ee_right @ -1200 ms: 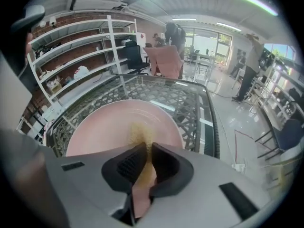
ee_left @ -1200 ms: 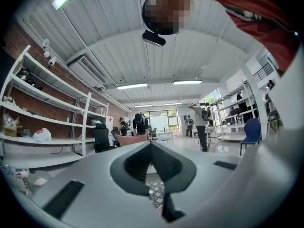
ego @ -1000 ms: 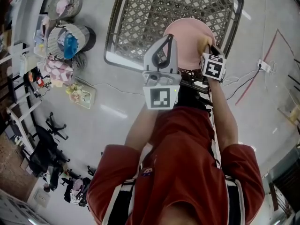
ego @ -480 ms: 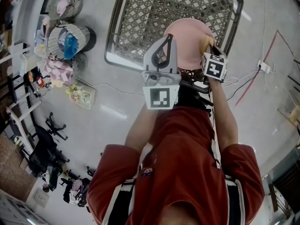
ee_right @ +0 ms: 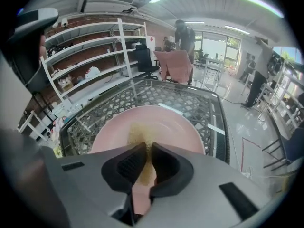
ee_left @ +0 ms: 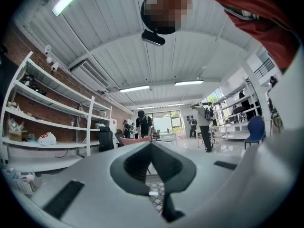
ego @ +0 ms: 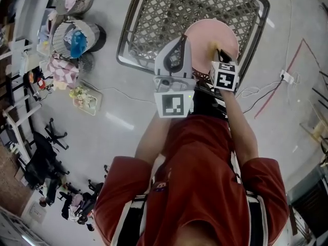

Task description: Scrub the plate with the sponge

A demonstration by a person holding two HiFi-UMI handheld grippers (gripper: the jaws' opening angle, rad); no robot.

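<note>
Nearest the head camera, the person's red shirt (ego: 205, 178) fills the lower frame and hides the forearms' near ends. The left gripper (ego: 182, 41) points toward the plate's left rim. In its own view the jaws are pressed together at the tips with nothing visible between them. That view looks level across the room, so it does not show the plate, and contact with the rim cannot be confirmed.

The right gripper (ee_right: 148, 146) has its jaws clenched on the sponge (ee_right: 142, 136), a blurred yellow-tan mass that extends beyond the tips onto the plate (ee_right: 166, 120). In the head view only a sliver of sponge shows above the marker cube (ego: 224, 75).

The pink plate rests on the lattice-topped table (ego: 164, 14), toward its right side. Both grippers hide the plate's near edge, and the frame cuts off the table's far edge.

Farther left on the pale floor (ego: 118, 91) stand baskets (ego: 77, 37) with contents too small to identify. A cable (ego: 118, 91) trails across the floor near the table.
</note>
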